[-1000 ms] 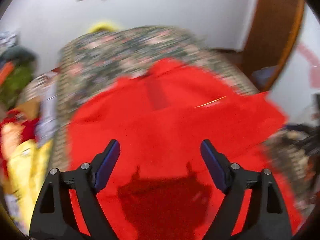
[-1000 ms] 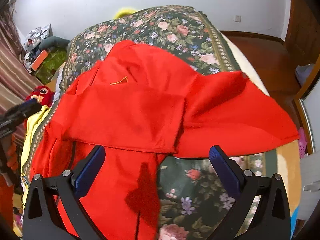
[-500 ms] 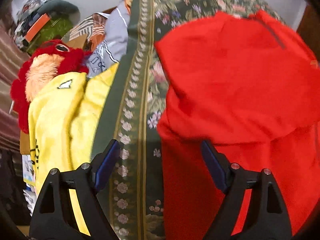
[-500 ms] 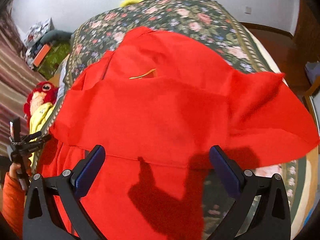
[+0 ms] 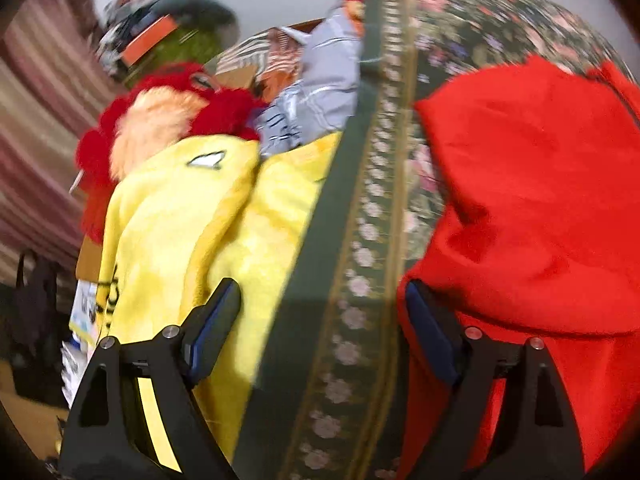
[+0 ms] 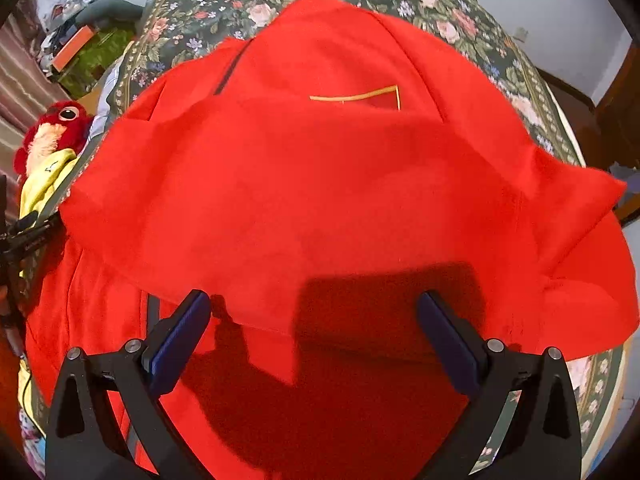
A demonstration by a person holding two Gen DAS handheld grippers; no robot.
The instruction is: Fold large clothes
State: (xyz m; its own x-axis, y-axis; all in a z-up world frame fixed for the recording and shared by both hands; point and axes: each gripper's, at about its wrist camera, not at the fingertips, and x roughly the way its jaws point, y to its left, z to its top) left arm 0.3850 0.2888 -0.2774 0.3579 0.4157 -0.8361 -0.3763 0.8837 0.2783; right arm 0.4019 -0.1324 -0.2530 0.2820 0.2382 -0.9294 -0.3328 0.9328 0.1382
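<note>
A large red garment (image 6: 320, 184) lies spread on the floral bedspread (image 6: 248, 4), one part folded over the rest. A small yellow-edged patch (image 6: 360, 98) shows near its far side. My right gripper (image 6: 314, 320) is open and empty, low over the garment's near part. In the left wrist view the garment (image 5: 532, 184) fills the right side, and its left edge hangs over the bed's border. My left gripper (image 5: 320, 316) is open and empty above the bed's green patterned border (image 5: 352, 264), beside that edge.
Left of the bed lie a yellow cloth (image 5: 176, 232), a red plush toy (image 5: 160, 120), a grey-blue garment (image 5: 320, 96) and boxes (image 5: 152, 40). A striped curtain (image 5: 32, 120) hangs at far left. A white wall (image 6: 560, 8) and a wooden door (image 6: 620, 92) stand beyond the bed.
My left gripper has swung from over the red garment to the bed's left border and moved closer to it. My right gripper has moved forward and lower over the garment.
</note>
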